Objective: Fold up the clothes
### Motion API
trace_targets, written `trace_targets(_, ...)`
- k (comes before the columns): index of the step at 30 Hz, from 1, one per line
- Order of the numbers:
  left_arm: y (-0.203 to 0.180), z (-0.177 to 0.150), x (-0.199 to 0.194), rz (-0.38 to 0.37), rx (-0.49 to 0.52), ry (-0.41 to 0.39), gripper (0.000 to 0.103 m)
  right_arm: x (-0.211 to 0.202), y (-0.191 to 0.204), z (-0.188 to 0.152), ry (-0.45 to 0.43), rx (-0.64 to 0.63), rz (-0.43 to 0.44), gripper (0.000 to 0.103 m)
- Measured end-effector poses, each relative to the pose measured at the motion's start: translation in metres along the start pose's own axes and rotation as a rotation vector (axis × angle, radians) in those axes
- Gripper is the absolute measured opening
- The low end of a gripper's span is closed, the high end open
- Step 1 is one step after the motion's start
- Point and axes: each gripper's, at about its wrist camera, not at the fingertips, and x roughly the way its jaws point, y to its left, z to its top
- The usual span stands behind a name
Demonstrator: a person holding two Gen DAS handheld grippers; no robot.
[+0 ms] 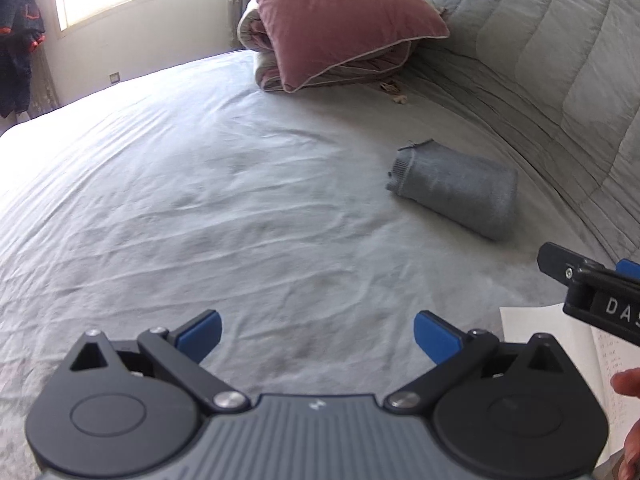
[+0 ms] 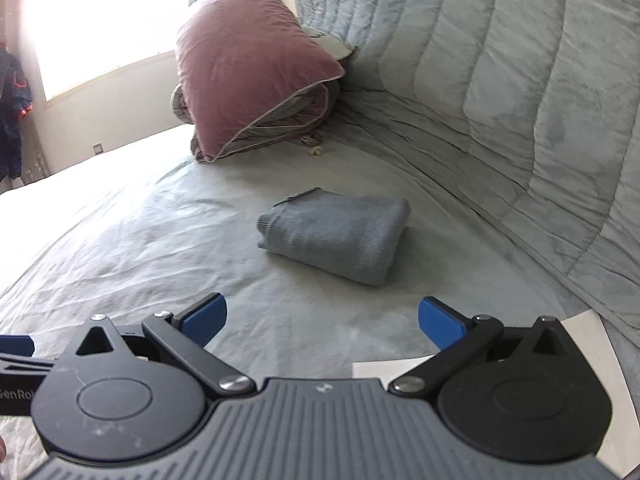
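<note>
A grey knitted garment (image 1: 456,190) (image 2: 340,236) lies folded into a compact bundle on the pale grey bedsheet (image 1: 200,200) (image 2: 140,240), near the quilted headboard side. My left gripper (image 1: 318,334) hovers above the sheet, well short and left of the bundle, open with nothing between its blue pads. My right gripper (image 2: 322,322) is also open and empty, a short way in front of the bundle. Part of the right gripper's body (image 1: 592,292) shows at the right edge of the left wrist view.
A dusty-pink pillow (image 1: 340,16) (image 2: 252,60) rests on a folded duvet at the head of the bed. A grey quilted cover (image 1: 540,60) (image 2: 500,100) rises on the right. White paper (image 1: 560,340) (image 2: 592,328) lies near the grippers. A fingertip (image 1: 628,382) shows at the right edge.
</note>
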Motion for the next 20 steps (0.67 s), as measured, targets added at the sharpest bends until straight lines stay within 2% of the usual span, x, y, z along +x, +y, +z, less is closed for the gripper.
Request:
trace_targets(11,0.028,-0.017,-0.022,-0.019,-0.017,-0.003,0.102,-0.033,0.030,-0.007,-0.003,-0.050,0.005,0.103)
trace_targets(20,0.044,-0.026,-0.026,-0.038,-0.021,-0.005,0.102,-0.035,0.054,-0.011,-0.013,-0.101,0.001,0.103)
